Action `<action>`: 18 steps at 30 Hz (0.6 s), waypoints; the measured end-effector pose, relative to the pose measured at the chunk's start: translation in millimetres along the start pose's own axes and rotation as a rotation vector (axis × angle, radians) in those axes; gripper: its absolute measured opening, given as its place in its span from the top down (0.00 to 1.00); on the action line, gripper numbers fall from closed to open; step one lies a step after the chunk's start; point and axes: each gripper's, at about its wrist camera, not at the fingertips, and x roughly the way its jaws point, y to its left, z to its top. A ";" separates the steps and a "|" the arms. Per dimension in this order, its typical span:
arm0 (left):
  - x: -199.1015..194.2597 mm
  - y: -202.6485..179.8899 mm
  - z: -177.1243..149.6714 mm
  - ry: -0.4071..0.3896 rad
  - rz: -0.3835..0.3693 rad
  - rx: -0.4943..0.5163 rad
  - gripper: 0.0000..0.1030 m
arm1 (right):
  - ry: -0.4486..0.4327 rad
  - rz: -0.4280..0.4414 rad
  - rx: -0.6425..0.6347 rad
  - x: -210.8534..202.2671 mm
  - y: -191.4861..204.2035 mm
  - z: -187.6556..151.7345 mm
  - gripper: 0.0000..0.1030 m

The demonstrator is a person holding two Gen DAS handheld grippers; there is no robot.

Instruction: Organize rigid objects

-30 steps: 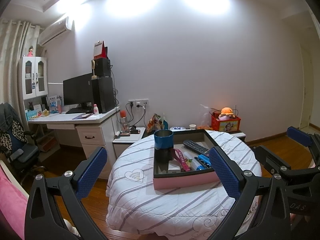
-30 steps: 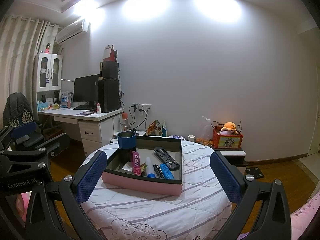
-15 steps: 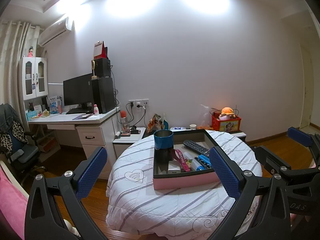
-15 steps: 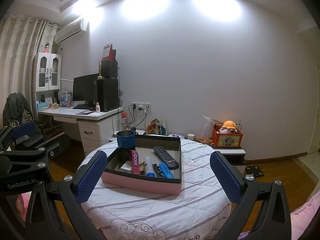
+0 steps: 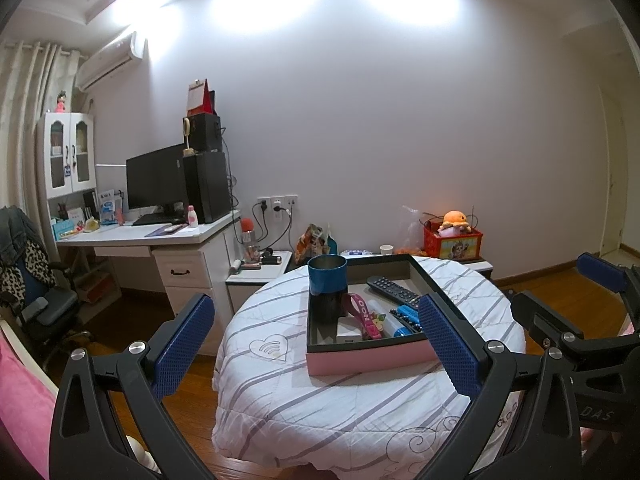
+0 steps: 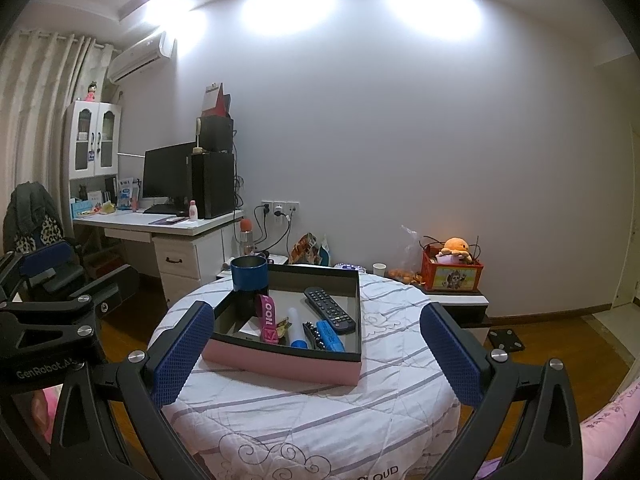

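Observation:
A pink box [image 5: 368,356] [image 6: 280,362] with a dark inside sits on a round table [image 5: 280,392] [image 6: 304,412] under a striped white cloth. In it stand a blue cup [image 5: 327,276] [image 6: 248,273], a black remote [image 5: 394,289] [image 6: 330,310], a pink strap [image 5: 362,316] [image 6: 269,319], a white tube [image 6: 296,326] and a blue bar [image 6: 330,336]. My left gripper [image 5: 316,346] is open, held back from the table's near edge. My right gripper [image 6: 316,354] is open too, with nothing between its fingers. Each gripper shows at the edge of the other's view.
A white desk [image 5: 160,236] with a monitor [image 5: 156,180] and black tower stands at the left wall. An office chair [image 5: 36,292] is far left. A low side table [image 6: 456,300] carries a red toy box [image 6: 452,274]. Wooden floor surrounds the round table.
Both views have shifted only slightly. The right wrist view has edged a little to the right, so the box sits a bit further left. Both grippers stay open.

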 end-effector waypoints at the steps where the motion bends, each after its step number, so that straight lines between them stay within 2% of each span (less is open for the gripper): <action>1: 0.2 -0.1 0.1 0.000 0.000 -0.001 0.00 | 0.000 -0.001 0.000 -0.2 0.1 -0.7 0.00; 18: 0.9 -0.6 -0.4 0.003 0.001 0.001 0.00 | 0.014 -0.008 0.004 0.9 0.7 -6.4 0.00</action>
